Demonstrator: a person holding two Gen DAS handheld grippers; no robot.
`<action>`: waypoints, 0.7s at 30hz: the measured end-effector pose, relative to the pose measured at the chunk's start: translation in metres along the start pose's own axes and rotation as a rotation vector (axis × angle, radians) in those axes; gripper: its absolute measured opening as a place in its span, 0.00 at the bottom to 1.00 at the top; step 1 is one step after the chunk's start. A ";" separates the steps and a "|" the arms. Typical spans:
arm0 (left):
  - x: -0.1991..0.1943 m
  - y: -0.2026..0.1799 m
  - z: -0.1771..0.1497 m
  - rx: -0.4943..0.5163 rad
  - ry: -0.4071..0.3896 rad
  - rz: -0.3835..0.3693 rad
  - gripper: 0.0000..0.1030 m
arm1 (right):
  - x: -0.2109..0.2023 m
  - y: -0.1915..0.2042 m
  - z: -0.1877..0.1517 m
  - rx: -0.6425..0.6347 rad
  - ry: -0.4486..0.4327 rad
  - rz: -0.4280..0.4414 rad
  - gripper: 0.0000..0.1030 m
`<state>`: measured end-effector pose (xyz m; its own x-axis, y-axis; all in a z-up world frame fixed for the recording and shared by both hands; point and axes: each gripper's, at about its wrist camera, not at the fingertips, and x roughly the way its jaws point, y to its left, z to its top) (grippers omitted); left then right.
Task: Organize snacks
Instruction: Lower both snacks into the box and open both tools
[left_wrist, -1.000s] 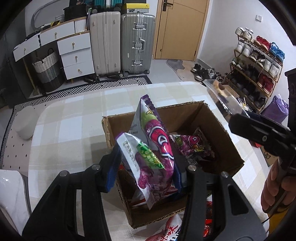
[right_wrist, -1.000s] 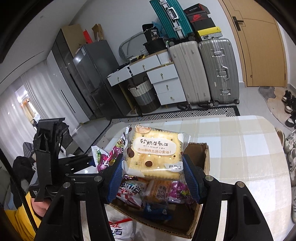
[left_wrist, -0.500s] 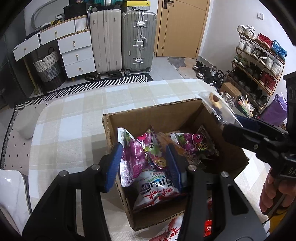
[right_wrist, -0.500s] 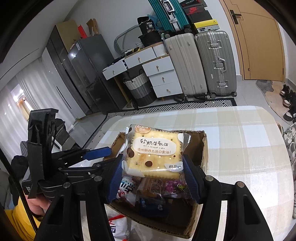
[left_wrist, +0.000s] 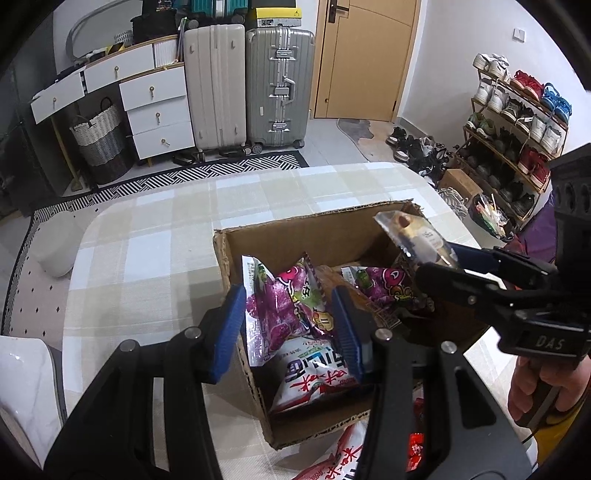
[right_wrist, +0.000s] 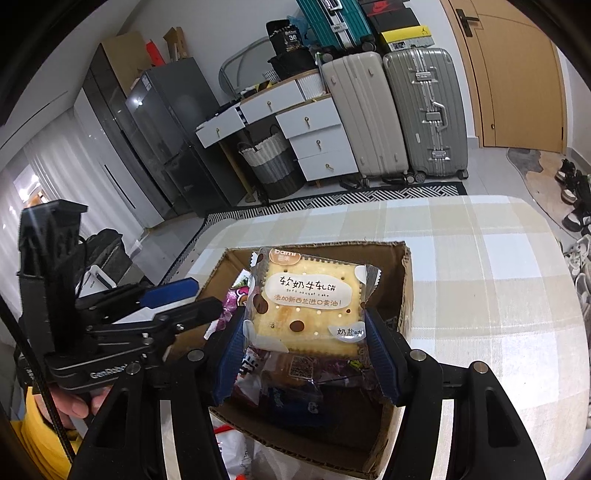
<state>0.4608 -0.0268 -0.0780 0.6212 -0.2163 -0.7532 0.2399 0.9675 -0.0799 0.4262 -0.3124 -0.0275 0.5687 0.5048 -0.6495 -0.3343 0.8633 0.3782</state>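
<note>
Cardboard forms the open box (left_wrist: 295, 236) at the centre of the left wrist view. It stands on a table (left_wrist: 147, 240) covered with a beige and white checked cloth. The left gripper (left_wrist: 290, 328) hovers over the near left corner of the box. Its blue pads (left_wrist: 232, 332) are drawn in to a narrow gap. A purple packet (left_wrist: 277, 306) fills the space between them, but contact between pads and packet cannot be confirmed. A white packet with red lettering (left_wrist: 314, 373) lies in the box below it, and another purple packet (left_wrist: 384, 280) lies further right. The right gripper (left_wrist: 439, 258) enters from the right, gripped by a hand (left_wrist: 535, 391). It carries a clear-wrapped biscuit packet (left_wrist: 410, 232) over the right side of the box. One more red and white packet (left_wrist: 332, 454) lies on the cloth outside the near wall.

In the right wrist view, the right gripper (right_wrist: 306, 332) is clamped on the biscuit packet (right_wrist: 306, 295), one blue pad on each side edge. The packet is held printed face up, above the box (right_wrist: 404, 280) interior and clear of the snacks beneath. The left gripper (right_wrist: 207, 295) reaches in from the left, tips at the left wall of the box, beside the purple packet (right_wrist: 236, 295). A hand (right_wrist: 74, 402) holds its handle.
</note>
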 end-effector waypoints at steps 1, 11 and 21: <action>-0.002 0.000 -0.001 0.000 0.000 0.002 0.44 | 0.001 0.000 0.000 0.000 0.004 -0.005 0.60; -0.021 0.002 -0.007 -0.013 -0.004 0.012 0.44 | 0.004 0.006 -0.002 -0.015 0.023 -0.037 0.60; -0.046 0.004 -0.014 -0.016 -0.013 0.033 0.52 | 0.004 0.013 -0.003 -0.020 0.028 -0.059 0.67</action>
<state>0.4227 -0.0116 -0.0522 0.6385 -0.1861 -0.7468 0.2076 0.9760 -0.0657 0.4216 -0.2998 -0.0271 0.5667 0.4526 -0.6885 -0.3162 0.8911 0.3256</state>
